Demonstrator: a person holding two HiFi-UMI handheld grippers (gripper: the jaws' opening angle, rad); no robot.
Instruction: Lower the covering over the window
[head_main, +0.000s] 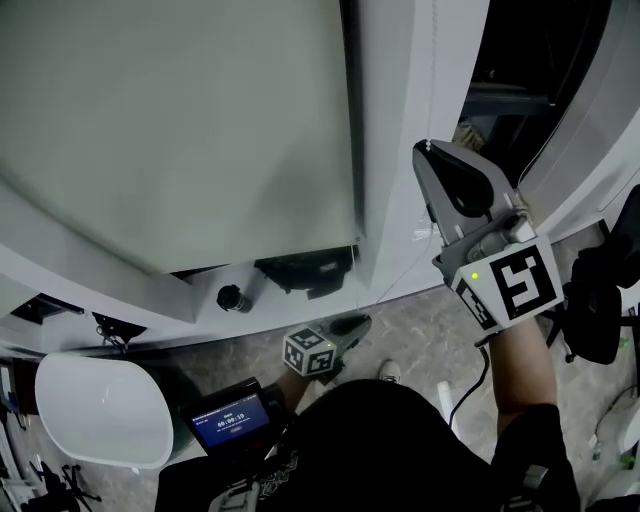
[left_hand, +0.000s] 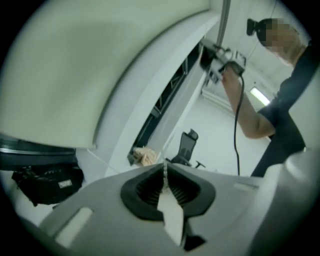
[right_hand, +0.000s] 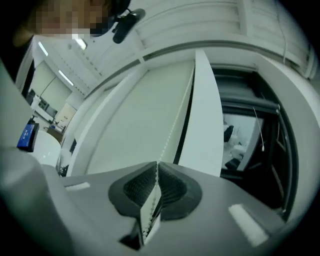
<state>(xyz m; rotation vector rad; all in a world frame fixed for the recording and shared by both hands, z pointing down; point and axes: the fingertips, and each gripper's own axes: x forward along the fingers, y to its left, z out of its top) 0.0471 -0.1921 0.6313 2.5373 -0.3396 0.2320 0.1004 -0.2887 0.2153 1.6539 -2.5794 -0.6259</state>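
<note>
Right hand-held gripper (head_main: 429, 152), raised high: jaws pressed together on the bead chain (right_hand: 168, 136). Left hand-held gripper (head_main: 358, 323), held lower: jaws also pinching the chain. Chain runs up beside the white frame post (head_main: 400, 120). Roller blind (head_main: 180, 120) covers most of the window, with a dark gap below its bottom edge.

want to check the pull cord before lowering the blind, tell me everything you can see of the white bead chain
The thin white bead chain looks like plastic, small round beads in a line. It runs straight and taut beside the pale roller blind. The right gripper is shut on it higher up; the left gripper is shut on it lower down.
</note>
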